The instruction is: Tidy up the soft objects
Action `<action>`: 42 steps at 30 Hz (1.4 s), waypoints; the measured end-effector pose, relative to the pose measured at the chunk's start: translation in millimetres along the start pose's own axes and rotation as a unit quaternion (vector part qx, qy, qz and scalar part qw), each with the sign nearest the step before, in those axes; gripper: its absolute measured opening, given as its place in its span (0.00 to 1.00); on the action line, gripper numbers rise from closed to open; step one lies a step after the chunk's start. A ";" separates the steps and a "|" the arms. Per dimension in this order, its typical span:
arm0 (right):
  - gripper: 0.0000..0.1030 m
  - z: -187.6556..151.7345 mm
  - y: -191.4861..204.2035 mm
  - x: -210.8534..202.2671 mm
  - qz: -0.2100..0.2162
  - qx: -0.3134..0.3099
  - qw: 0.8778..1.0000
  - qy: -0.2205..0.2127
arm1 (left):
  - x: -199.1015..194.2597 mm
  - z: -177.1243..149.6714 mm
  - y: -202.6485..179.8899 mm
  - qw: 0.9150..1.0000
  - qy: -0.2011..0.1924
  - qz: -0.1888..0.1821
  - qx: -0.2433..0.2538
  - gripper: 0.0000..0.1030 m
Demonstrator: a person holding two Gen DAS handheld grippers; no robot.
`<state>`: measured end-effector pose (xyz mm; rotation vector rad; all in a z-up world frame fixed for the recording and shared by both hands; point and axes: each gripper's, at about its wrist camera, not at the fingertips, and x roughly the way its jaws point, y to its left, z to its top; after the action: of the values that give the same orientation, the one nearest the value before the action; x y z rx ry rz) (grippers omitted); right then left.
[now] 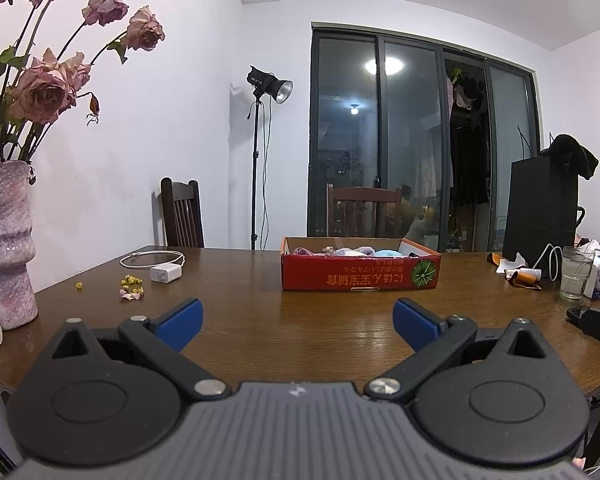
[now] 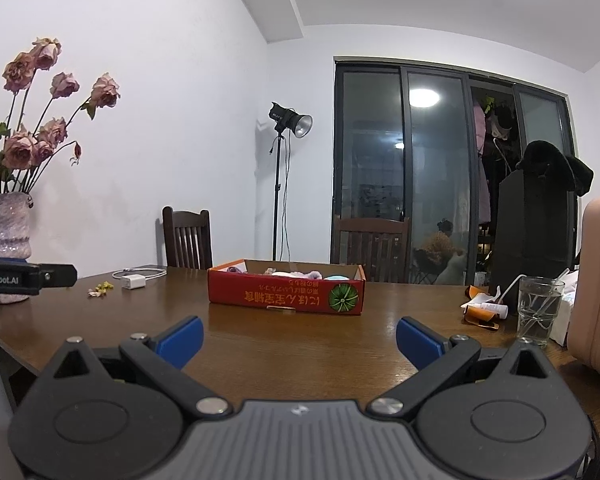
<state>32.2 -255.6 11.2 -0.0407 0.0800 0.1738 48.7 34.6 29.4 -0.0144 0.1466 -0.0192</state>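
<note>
Wooden bench, wide and mostly bare. Red cardboard box sits mid-bench, pastel soft objects heaped inside it. Pink vase of dried roses at the left edge. Left tongs held level above the near edge, pointing at the box, blue pads spread wide, gripping nothing. Right tongs likewise: level, wide apart, empty. White charger near the far-left edge.
</note>
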 end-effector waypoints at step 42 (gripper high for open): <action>1.00 1.1 1.4 0.3 0.001 0.002 1.000 0.006 | 0.4 3.5 4.2 1.000 0.001 0.002 -0.004 1.00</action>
<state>32.4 -254.1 12.2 -0.0381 0.0914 0.1762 49.7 38.9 32.7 -0.0214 0.1485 -0.0156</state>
